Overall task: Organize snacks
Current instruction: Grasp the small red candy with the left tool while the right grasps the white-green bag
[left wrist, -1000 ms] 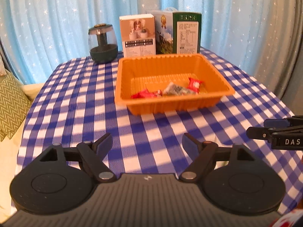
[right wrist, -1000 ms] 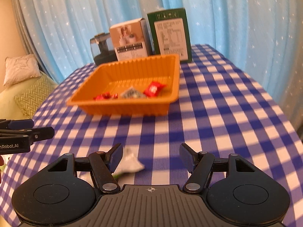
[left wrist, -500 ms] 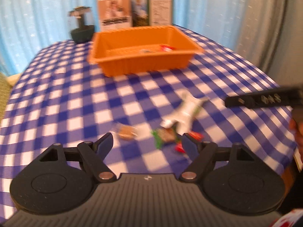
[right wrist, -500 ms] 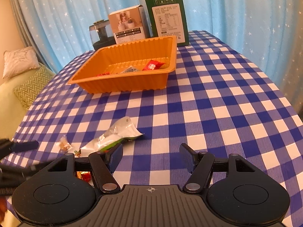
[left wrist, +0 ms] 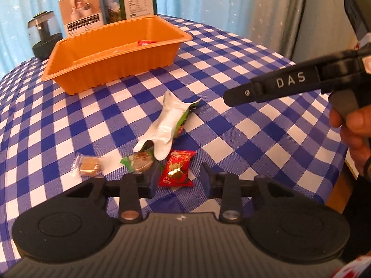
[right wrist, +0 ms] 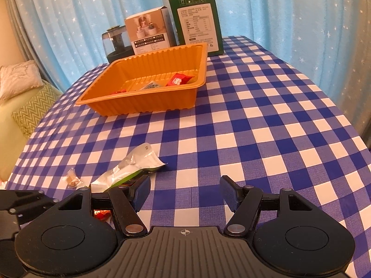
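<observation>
The left gripper (left wrist: 177, 179) is closing its jaws, and the red packet (left wrist: 176, 170) lies between them on the cloth, nearer the left-hand jaw; the pads do not seem to press it yet, though the near end of the packet is hard to read from this angle. Just beyond the left-hand jaw sits a green-wrapped sweet (left wrist: 139, 162), with a clear-wrapped toffee (left wrist: 89, 166) further out to that side and a torn white wrapper (left wrist: 167, 127) straight ahead. The orange tray (left wrist: 109, 69), holding a few snacks, stands well beyond, past open checked tablecloth (left wrist: 255, 139). The right gripper (right wrist: 184, 191) hangs half open over bare cloth with nothing between its jaws. The step in hand looks like picking up the red packet; next the jaws need to pinch it firmly without catching the green sweet, then lift and carry it forward to the tray.
</observation>
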Motion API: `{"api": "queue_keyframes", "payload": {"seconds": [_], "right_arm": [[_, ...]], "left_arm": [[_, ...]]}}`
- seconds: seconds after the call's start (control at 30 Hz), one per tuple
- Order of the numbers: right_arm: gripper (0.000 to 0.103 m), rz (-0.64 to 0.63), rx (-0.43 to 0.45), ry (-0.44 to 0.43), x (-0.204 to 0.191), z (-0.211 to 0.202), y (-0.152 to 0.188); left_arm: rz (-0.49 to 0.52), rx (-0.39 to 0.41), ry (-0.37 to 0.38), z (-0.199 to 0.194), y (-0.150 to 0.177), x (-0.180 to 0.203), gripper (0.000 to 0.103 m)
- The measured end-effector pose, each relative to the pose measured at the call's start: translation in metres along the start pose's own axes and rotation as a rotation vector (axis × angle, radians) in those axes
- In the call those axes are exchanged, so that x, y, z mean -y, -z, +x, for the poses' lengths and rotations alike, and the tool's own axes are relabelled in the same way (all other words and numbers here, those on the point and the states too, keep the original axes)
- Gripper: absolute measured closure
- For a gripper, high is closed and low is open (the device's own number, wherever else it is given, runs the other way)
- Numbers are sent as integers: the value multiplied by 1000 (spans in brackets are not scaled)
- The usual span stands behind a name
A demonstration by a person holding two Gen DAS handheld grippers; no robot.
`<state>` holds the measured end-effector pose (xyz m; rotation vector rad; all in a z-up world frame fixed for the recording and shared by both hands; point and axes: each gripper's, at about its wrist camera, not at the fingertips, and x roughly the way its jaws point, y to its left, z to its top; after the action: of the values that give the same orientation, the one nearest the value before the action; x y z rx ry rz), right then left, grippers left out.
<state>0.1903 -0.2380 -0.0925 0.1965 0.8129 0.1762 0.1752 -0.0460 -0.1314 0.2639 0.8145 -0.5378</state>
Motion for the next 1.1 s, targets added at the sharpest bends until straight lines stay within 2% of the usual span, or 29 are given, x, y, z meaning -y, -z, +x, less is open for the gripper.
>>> {"api": "queue_keyframes", "payload": {"seconds": [0.13,0.23,0.5,0.77,1.1], "right_arm": [[37,3,-3,-1,-2,1,0],[37,5,-4,-4,-3,2,0],[37,19,-6,-54,-11,5,-1],[37,66,-35,-124,-21,16,-3],[37,155,-92,-186,-42,51,-13]], "left_arm": [[12,-8,-24,8,-3,3,82],[7,-13,-24,8,-4,3,84],[-48,-29,-80,-2,2,-16,85],[-149,-10,-164,-8,3,-53,85],[-262,36,-219,-25,10,-82,85]]}}
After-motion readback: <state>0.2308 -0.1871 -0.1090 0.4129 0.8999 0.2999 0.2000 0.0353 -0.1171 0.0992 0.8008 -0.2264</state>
